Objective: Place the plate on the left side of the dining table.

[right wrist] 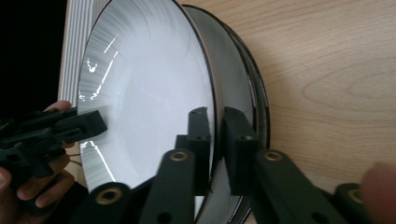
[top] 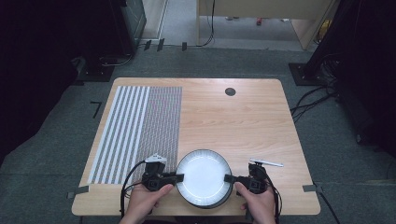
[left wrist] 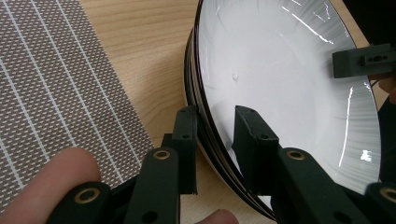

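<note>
A stack of white plates with dark rims (top: 204, 177) sits on the wooden table (top: 243, 121) near its front edge. My left gripper (top: 180, 178) is at the stack's left rim. In the left gripper view the gripper (left wrist: 215, 140) is open, one jaw outside the rims and one over the top plate's inside (left wrist: 280, 70). My right gripper (top: 229, 178) is at the right rim. In the right gripper view the gripper (right wrist: 215, 135) is shut on the top plate's rim (right wrist: 140, 93), with the lower plates (right wrist: 254, 107) just behind.
A striped grey-and-white placemat (top: 140, 126) covers the table's left part, close to the left hand. A round black grommet (top: 230, 91) sits near the far edge. The table's front edge is right below both hands.
</note>
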The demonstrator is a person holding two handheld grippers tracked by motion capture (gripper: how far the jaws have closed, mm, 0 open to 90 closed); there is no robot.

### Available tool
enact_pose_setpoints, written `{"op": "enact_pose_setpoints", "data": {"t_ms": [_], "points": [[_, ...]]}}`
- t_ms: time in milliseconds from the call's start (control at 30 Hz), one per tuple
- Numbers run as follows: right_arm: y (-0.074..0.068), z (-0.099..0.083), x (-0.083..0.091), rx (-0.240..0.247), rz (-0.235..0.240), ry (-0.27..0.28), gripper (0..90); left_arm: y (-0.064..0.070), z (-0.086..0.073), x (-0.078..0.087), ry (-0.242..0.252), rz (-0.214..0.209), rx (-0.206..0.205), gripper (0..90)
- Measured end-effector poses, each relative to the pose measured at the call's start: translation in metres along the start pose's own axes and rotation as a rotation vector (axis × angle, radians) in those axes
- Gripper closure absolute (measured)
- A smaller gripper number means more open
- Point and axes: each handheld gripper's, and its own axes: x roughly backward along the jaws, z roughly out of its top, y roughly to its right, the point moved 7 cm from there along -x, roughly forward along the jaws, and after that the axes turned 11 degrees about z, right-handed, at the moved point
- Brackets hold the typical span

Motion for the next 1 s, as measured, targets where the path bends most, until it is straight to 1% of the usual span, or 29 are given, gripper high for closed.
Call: {"op": "enact_pose_setpoints", "data": {"t_ms": [33, 67, 133, 200, 267, 300, 333, 367, 433, 467, 500, 600, 700, 733, 867, 933, 967, 1000], "points": [[0.0, 0.0, 0.0, -0.01, 0.009, 0.007, 83.9, 0.0, 0.0, 0.0, 0.003, 0.002, -0.003, 70.4], [0.002, 0.001, 0.0, -0.023, 0.031, 0.042, 84.5, 0.0, 0.0, 0.0, 0.007, 0.003, -0.002, 70.2], [0.002, 0.001, 0.0, -0.025, 0.032, 0.047, 84.6, 0.0, 0.001, 0.0, 0.009, -0.004, 0.001, 69.9], [0.002, 0.002, -0.002, -0.024, 0.047, 0.061, 84.8, 0.0, 0.001, 0.0, 0.009, -0.012, 0.009, 69.4], [0.003, 0.0, -0.006, -0.037, 0.072, 0.062, 84.8, 0.0, 0.002, 0.001, 0.016, -0.015, 0.013, 68.5], [0.004, -0.001, -0.009, -0.055, 0.102, 0.065, 84.8, -0.002, 0.004, 0.004, 0.03, -0.008, 0.024, 69.7], [0.004, -0.001, -0.009, -0.055, 0.102, 0.065, 84.8, -0.002, 0.004, 0.004, 0.03, -0.008, 0.024, 70.6], [0.003, -0.001, -0.01, -0.059, 0.114, 0.067, 84.7, -0.005, 0.005, 0.006, 0.035, -0.02, 0.036, 70.6], [-0.003, -0.001, -0.009, -0.025, 0.136, 0.088, 84.2, -0.007, 0.006, 0.008, 0.044, -0.035, 0.053, 73.1], [-0.003, -0.001, -0.009, -0.025, 0.136, 0.088, 84.2, -0.008, 0.007, 0.01, 0.049, -0.043, 0.063, 73.1], [-0.008, -0.001, -0.008, -0.016, 0.141, 0.096, 84.2, -0.009, 0.008, 0.012, 0.055, -0.053, 0.069, 74.5], [-0.01, 0.0, -0.007, -0.011, 0.147, 0.105, 84.3, -0.008, 0.011, 0.016, 0.069, -0.062, 0.074, 75.3], [-0.013, 0.0, -0.006, -0.013, 0.155, 0.107, 84.3, -0.008, 0.013, 0.021, 0.08, -0.061, 0.066, 76.0], [-0.015, 0.0, -0.006, -0.002, 0.155, 0.11, 84.3, -0.008, 0.013, 0.021, 0.083, -0.062, 0.07, 76.1], [-0.019, 0.001, -0.006, 0.002, 0.158, 0.111, 84.2, -0.01, 0.016, 0.026, 0.093, -0.064, 0.074, 76.4], [-0.022, 0.003, -0.007, 0.012, 0.159, 0.112, 84.1, -0.012, 0.017, 0.029, 0.1, -0.062, 0.074, 76.5], [-0.024, 0.004, -0.007, 0.013, 0.161, 0.112, 84.1, -0.012, 0.018, 0.03, 0.107, -0.054, 0.074, 76.4], [-0.028, 0.006, -0.008, 0.02, 0.159, 0.112, 84.1, -0.013, 0.02, 0.033, 0.116, -0.032, 0.059, 75.9]]}}
